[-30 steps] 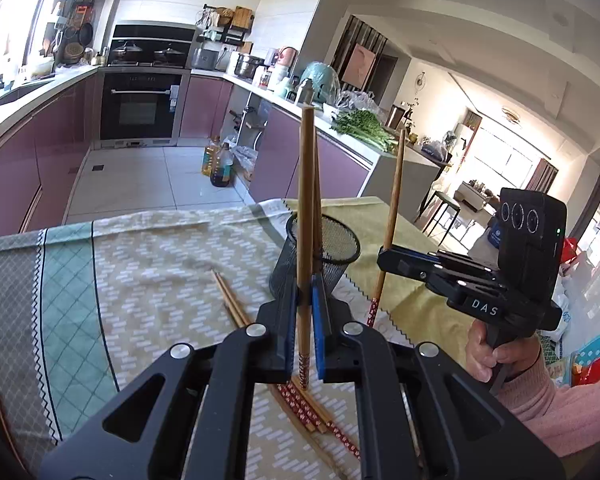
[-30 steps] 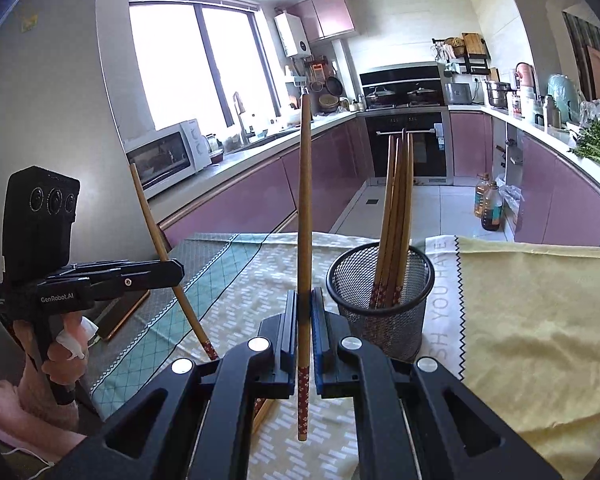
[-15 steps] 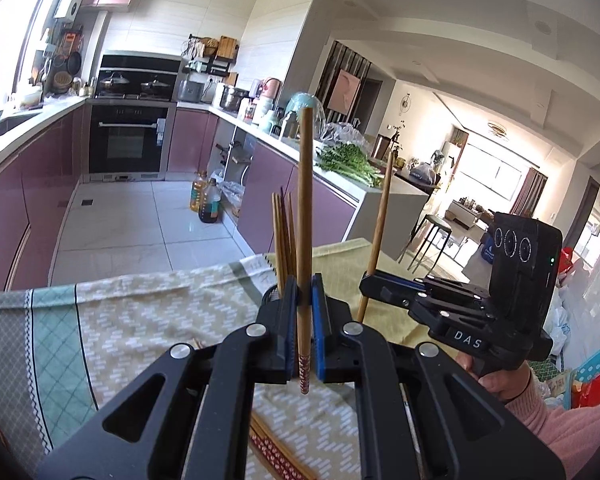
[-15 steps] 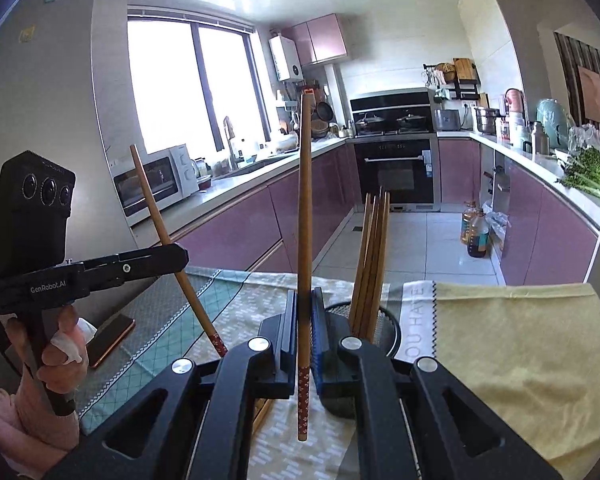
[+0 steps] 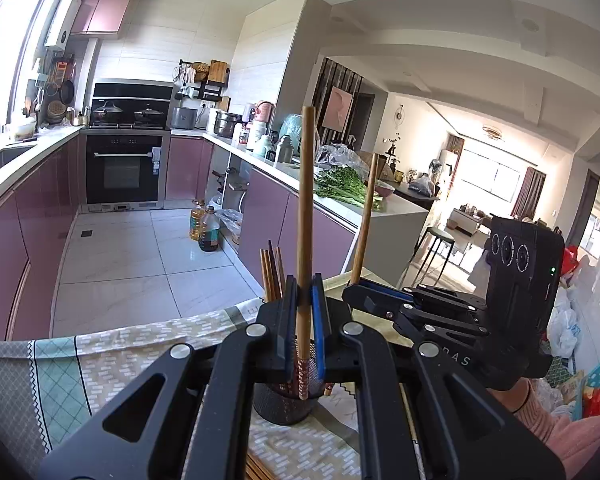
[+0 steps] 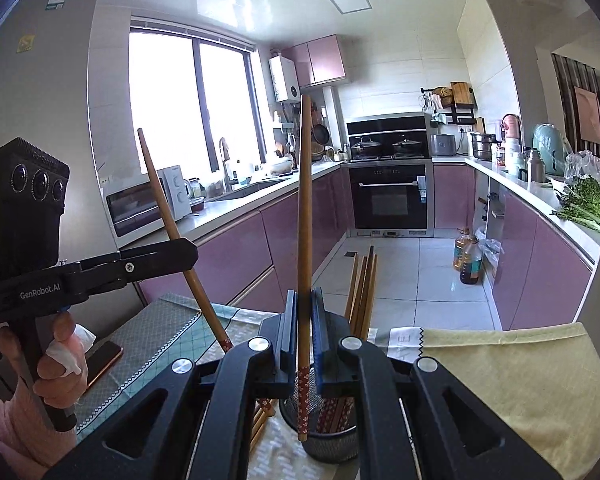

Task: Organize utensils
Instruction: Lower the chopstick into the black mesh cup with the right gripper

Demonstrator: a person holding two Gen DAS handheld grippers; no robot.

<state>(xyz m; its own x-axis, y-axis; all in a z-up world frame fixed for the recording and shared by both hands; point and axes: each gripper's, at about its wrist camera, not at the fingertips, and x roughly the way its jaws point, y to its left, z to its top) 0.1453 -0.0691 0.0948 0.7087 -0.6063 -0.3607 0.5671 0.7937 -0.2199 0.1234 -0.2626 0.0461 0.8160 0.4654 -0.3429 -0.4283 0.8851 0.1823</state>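
My left gripper [image 5: 303, 320] is shut on one wooden chopstick [image 5: 305, 208], held upright with its red patterned end down. Just below and behind it stands the black mesh holder [image 5: 278, 408] with several chopsticks [image 5: 272, 272] in it. In the right wrist view my right gripper [image 6: 303, 328] is shut on a second upright chopstick [image 6: 305, 216], whose tip hangs at the holder's [image 6: 332, 446] near rim. Each gripper shows in the other's view: the right gripper [image 5: 354, 294] beside the holder, the left gripper [image 6: 188, 254] with its chopstick [image 6: 172, 224] tilted.
Loose chopsticks [image 6: 260, 424] lie on the patterned tablecloth [image 5: 112, 352] left of the holder. A phone [image 6: 104, 360] lies near the table's left edge. A yellow cloth [image 6: 500, 368] covers the right side. Purple kitchen cabinets and an oven stand beyond the table.
Both grippers have risen with their chopsticks and come closer to the mesh holder, which now sits low in both views, under the fingers. Both grips are unchanged.
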